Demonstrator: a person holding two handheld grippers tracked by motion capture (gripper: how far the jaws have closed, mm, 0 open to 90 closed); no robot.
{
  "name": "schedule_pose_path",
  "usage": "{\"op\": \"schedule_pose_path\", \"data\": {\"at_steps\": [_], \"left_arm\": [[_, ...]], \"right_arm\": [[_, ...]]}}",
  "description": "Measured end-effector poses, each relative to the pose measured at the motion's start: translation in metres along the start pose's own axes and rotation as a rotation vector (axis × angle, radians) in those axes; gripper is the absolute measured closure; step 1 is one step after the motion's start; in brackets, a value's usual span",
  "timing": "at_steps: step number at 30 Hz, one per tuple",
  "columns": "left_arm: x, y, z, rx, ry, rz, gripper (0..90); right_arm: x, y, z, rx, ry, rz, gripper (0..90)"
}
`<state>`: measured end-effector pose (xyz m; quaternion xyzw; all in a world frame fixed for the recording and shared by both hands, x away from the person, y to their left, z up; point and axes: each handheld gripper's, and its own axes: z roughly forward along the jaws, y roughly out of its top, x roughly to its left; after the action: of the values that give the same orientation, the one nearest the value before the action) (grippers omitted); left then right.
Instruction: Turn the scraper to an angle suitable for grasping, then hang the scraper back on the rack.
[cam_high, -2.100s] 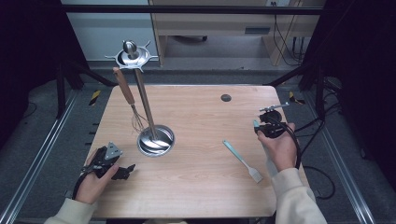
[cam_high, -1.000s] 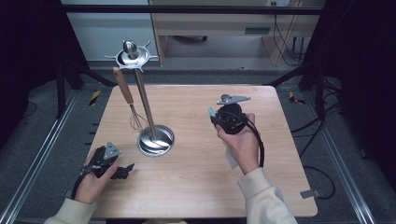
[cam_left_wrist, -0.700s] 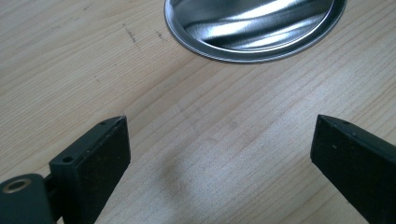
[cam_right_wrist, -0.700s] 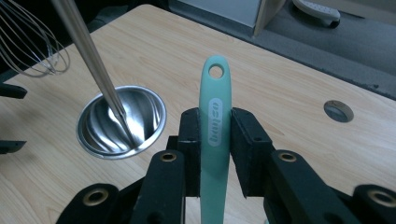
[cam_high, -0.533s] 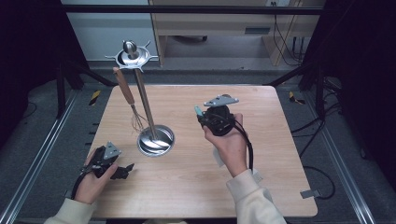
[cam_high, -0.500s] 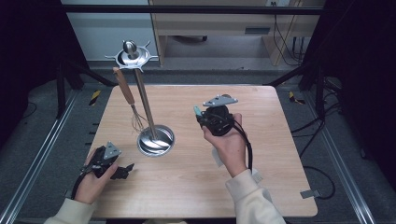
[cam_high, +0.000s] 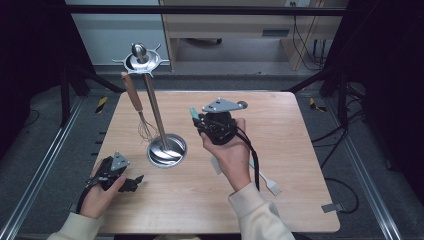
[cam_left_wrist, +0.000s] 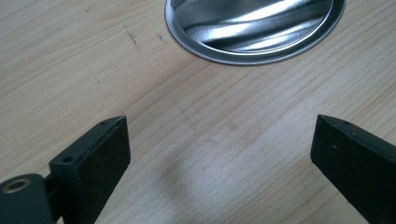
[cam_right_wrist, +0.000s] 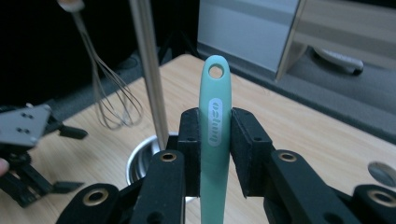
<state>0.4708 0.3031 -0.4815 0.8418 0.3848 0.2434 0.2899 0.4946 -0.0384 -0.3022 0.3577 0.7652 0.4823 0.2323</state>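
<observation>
Setting: a pale wooden table (cam_high: 300, 130) in the middle of the high view, dark floor and metal rails around it, a cabinet at the upper edge.

Item 1: the utensil stand (cam_high: 150, 100), left of centre, with a round steel base, a slim pole and a star-shaped crown of hooks at the upper left. A whisk (cam_high: 137, 110) with a wooden handle hangs from one hook.

Item 2: the spatula (cam_right_wrist: 215, 135), mint-green handle with a hanging hole at its tip. We see it pinched between the jaws of the right gripper (cam_high: 202, 122), handle end pointing toward the stand, pale blade trailing below the hand at lower right of centre.

Item 3: the left gripper (cam_high: 127, 182), low at the lower left of the high view, jaws spread wide over bare wood, nothing between them, just short of the base rim.

Risks, as we judge them:
- The hole is small and the hook thin, so a slight misalignment would let the handle glance off.
- The grip sits near the handle end, so the long blade may swing and twist the spatula in the pads.
- A knock against the pole could rock the stand or unseat the whisk.
- The free hand is not steadying the base.
</observation>
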Motion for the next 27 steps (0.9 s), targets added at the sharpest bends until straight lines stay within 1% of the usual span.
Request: {"op": "schedule_pose_path", "data": {"at_steps": [1, 2, 4, 6, 9, 13, 14, 27], "left_arm": [[-0.001, 0.000, 0.000, -0.006, 0.001, -0.006, 4.4], [0.000, 0.000, 0.000, 0.000, 0.000, 0.000, 4.4], [0.000, 0.000, 0.000, 0.000, 0.001, 0.002, 4.4], [0.000, -0.001, 0.001, -0.009, 0.003, -0.011, 4.4], [0.000, -0.001, 0.000, -0.010, 0.004, -0.013, 4.4], [0.000, 0.000, 0.001, -0.009, 0.003, -0.005, 4.4], [-0.001, 0.000, 0.001, -0.013, 0.003, -0.013, 4.4], [-0.001, 0.000, 0.002, -0.006, -0.002, -0.006, 4.3]], "right_arm": [[0.003, 0.003, -0.001, -0.014, 0.005, -0.001, 74.4], [0.006, 0.006, -0.003, -0.025, 0.011, -0.004, 74.4], [0.012, 0.013, -0.005, -0.047, 0.017, -0.012, 74.4], [0.018, 0.019, -0.007, -0.068, 0.022, -0.016, 74.4], [0.025, 0.027, -0.010, -0.097, 0.028, -0.027, 74.4], [0.033, 0.035, -0.012, -0.127, 0.034, -0.034, 74.4], [0.035, 0.037, -0.012, -0.137, 0.036, -0.037, 74.4], [0.049, 0.058, -0.017, -0.219, 0.036, -0.049, 74.3]]}}
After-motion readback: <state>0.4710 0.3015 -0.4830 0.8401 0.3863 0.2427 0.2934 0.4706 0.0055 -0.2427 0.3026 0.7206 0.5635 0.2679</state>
